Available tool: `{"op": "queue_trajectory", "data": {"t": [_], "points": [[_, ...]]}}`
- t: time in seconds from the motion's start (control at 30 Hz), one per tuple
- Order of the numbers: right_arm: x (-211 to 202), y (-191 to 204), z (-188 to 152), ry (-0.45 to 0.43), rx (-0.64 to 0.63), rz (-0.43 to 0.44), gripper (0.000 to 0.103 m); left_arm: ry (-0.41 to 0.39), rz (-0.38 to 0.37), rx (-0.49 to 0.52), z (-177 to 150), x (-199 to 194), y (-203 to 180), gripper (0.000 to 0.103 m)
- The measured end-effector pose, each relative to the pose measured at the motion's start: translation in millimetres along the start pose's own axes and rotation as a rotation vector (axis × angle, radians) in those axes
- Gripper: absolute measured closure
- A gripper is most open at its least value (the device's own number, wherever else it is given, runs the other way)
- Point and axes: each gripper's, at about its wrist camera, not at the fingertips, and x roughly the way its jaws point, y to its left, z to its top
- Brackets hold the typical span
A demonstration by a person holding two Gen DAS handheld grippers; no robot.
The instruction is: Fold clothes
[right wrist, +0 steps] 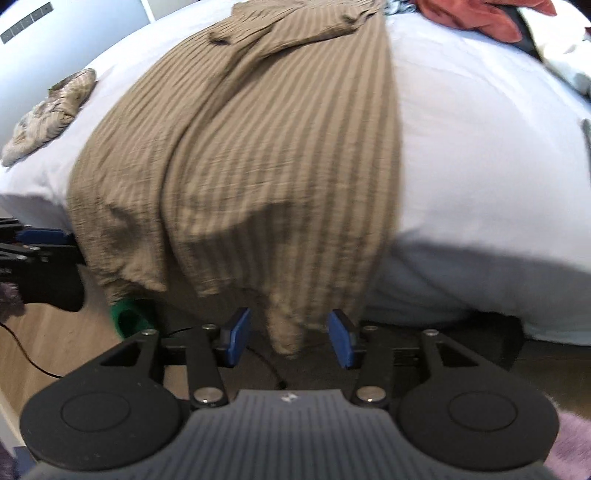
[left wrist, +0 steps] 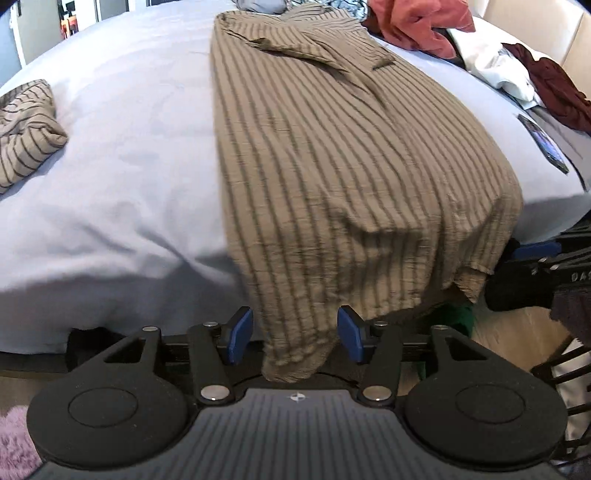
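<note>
Olive-brown crinkled cloth with thin dark stripes, a long garment [left wrist: 332, 155], lies lengthwise on a pale blue bed [left wrist: 122, 155], stretching away from both grippers, its near hem hanging over the bed's edge.

Left gripper [left wrist: 295, 338] sits low at the bed's edge, level, pointing along the garment. Its blue pads [left wrist: 240, 334] stand wide apart. A hanging corner of the hem droops in the gap between them, close to both pads, but neither pad presses it. Far to the left of the fingers, a second crumpled striped cloth [left wrist: 26, 129] rests on the bed. Ahead and to the right lie a rust-red cloth [left wrist: 417, 26], white cloth [left wrist: 491, 62] and a dark maroon cloth [left wrist: 554, 88], with a flat dark phone [left wrist: 543, 142] nearer the fingers. Below left, a patch of fuzzy lilac rug [left wrist: 14, 443].

Right gripper [right wrist: 290, 339] holds the same low, level pose at the hem's other hanging corner. Its blue pads [right wrist: 341, 341] are also spread wide, and a narrow fold of cloth dangles between them without being pinched. This view is motion-blurred. To the left of the fingers, under the hem, something green [right wrist: 129, 317] shows against a wooden floor [right wrist: 48, 332]; the left gripper's black frame juts in at that side.
</note>
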Motion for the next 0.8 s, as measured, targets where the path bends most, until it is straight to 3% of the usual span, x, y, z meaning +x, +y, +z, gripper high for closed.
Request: {"op": "queue_trajectory", "data": {"t": [0.07, 0.23, 0.33, 0.43, 0.6, 0.8], "points": [[-0.1, -6.6, -2.3, -0.019, -0.008, -0.037, 0.052, 0.001, -0.006, -0.008, -1.0, 1.9, 5.1, 0.054], [0.0, -26.7, -7.2, -0.070, 0.013, -0.028, 0.050, -0.026, -0.051, -0.006, -4.8, 5.4, 13.4, 0.054], [3.2, -32.7, -5.6, -0.065, 0.004, -0.004, 0.034, -0.026, -0.090, -0.008, -5.2, 13.1, 17.5, 0.054], [7.6, -35.9, -3.3, -0.075, 0.000, 0.025, 0.034, -0.062, -0.128, 0.013, -7.3, 19.1, 19.9, 0.054], [25.6, -37.1, -4.5, -0.024, -0.030, 0.028, 0.036, -0.037, -0.120, -0.002, -7.8, 32.8, 27.6, 0.054], [37.5, -38.4, -2.8, -0.030, -0.051, 0.067, 0.047, -0.027, -0.143, 0.001, -8.1, 43.0, 32.1, 0.054]]}}
